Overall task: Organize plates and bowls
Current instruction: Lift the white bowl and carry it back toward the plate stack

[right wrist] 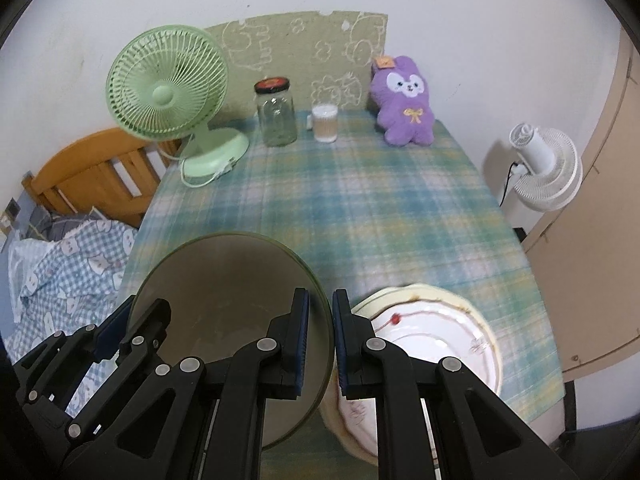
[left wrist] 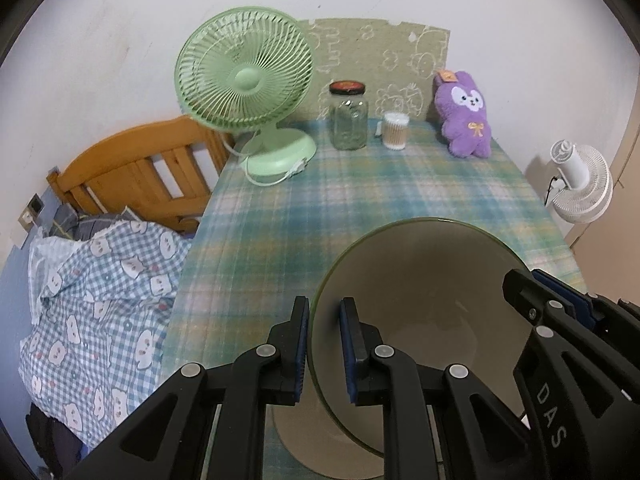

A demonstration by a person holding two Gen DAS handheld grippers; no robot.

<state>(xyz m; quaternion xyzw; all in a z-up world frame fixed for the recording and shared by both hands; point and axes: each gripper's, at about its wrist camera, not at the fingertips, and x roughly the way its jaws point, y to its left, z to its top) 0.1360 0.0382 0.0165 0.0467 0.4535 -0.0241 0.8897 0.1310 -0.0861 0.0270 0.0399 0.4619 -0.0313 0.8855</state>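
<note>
A large olive-green bowl (left wrist: 424, 280) (right wrist: 228, 276) is held above the plaid tablecloth (left wrist: 360, 200). My left gripper (left wrist: 323, 344) is shut on its left rim, one finger outside and one inside. My right gripper (right wrist: 320, 336) is shut on its right rim the same way; it also shows in the left wrist view (left wrist: 536, 296). To the right of the bowl a white plate with a red pattern (right wrist: 432, 332) lies on a cream plate (right wrist: 472, 304) near the table's front edge.
At the back of the table stand a green fan (left wrist: 244, 92), a glass jar with a red lid (left wrist: 348, 116), a cup of cotton swabs (left wrist: 395, 130) and a purple plush rabbit (left wrist: 466, 114). A bed (left wrist: 92, 272) lies left, a white fan (right wrist: 544, 168) right.
</note>
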